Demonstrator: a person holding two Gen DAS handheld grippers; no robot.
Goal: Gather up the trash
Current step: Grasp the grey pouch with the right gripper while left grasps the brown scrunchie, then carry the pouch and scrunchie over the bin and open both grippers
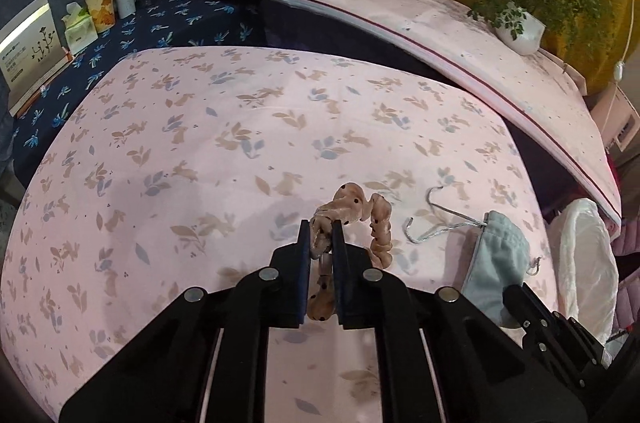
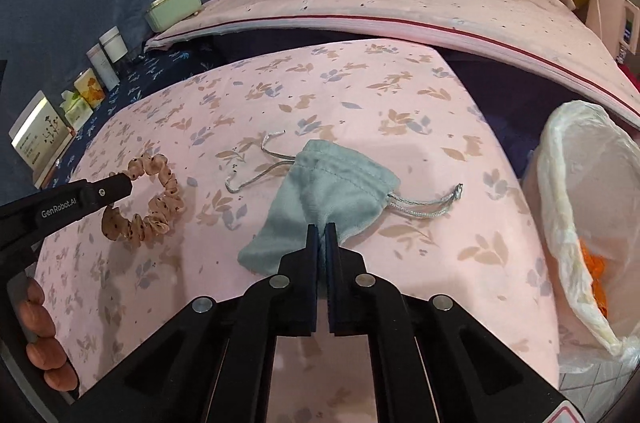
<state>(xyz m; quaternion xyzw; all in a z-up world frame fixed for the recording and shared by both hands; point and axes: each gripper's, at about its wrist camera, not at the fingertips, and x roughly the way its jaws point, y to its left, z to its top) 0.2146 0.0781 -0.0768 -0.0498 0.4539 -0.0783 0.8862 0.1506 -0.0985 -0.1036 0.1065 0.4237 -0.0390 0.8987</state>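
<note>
Evidently the left gripper [image 1: 321, 237] is pinching the pink scrunchie [image 2: 150, 199], lying left of the grey pouch [image 2: 320, 199] on the floral sheet [image 2: 360, 95]; it is probably light and floppy, so any fold is serving. The right gripper [image 2: 321, 231] is clamping the pouch's near edge, soft and limp. Right of the pouch, the lined bin [image 2: 568, 207] is holding orange scraps [image 2: 596, 271].
</note>
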